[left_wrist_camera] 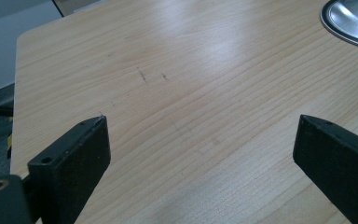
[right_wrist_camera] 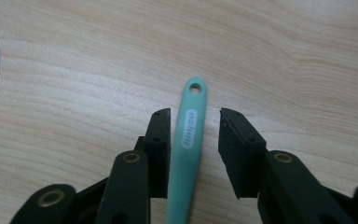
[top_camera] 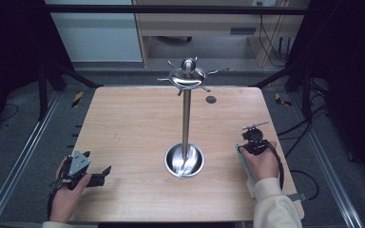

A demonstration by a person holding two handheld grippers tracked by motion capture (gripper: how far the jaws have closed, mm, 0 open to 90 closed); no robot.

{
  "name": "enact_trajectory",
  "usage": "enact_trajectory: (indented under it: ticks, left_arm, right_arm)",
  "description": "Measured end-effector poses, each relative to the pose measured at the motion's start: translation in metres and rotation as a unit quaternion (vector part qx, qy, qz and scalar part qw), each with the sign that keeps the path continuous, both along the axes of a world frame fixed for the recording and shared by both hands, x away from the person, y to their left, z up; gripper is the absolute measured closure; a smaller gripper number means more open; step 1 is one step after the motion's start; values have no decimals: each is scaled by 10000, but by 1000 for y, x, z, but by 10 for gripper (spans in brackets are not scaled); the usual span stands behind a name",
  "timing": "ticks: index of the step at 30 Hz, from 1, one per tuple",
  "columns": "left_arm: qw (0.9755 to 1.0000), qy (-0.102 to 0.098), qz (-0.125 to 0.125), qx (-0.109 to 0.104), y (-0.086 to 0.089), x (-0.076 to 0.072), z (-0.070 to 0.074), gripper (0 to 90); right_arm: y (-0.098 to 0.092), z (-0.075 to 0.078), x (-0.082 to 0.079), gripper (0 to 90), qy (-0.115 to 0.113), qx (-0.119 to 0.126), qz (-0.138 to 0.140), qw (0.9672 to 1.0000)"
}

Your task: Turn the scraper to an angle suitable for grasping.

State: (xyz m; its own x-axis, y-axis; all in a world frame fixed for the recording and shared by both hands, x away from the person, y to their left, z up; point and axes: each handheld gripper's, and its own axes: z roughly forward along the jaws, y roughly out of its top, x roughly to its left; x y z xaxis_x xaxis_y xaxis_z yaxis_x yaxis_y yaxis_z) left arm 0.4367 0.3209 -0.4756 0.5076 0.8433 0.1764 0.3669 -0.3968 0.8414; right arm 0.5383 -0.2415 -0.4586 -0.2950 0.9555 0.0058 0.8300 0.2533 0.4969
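Right hand-held gripper (right_wrist_camera: 195, 116) narrowly parted, straddling the teal utensil handle (right_wrist_camera: 189, 154) lying on the tabletop (top_camera: 133, 123) right of the steel rack (top_camera: 186, 118). Left hand-held gripper (left_wrist_camera: 200, 135) wide, empty. Likely next: close, lift, hang.

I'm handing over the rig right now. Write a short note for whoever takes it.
Right hand-held gripper: jaws open around the teal utensil handle, which lies flat on the table; the right pad is clear of it.
Left hand-held gripper: open, nothing between the jaws, low at the table's near left.
The metal stand is at mid-table; the hooks at its top carry nothing.
Done: nothing hung.
Left, probably: grip the handle and hang it by its hole.
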Motion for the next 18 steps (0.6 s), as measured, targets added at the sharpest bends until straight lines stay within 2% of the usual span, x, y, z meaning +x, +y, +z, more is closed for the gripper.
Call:
enact_trajectory:
  ticks: [2,6,7,8,12,18]
  left_arm:
    - [10000,12,0,5,0,0,0,37]
    - [10000,7,-3,22,0,0,0,37]
    - [10000,-6,8,21,0,0,0,38]
    - [10000,-5,9,16,0,0,0,38]
    - [10000,11,12,33,0,-1,0,37]
    - [10000,9,6,43,0,-1,-1,37]
  right_arm:
    - [3,0,4,628,153,-23,77,9999]
    - [5,2,11,615,292,-154,103,9994]
    - [5,1,15,615,379,-223,162,9989]
    - [5,1,15,615,379,-223,162,9989]
    - [5,-6,20,609,621,-259,203,9975]
    - [4,-9,20,614,666,-257,184,9973]
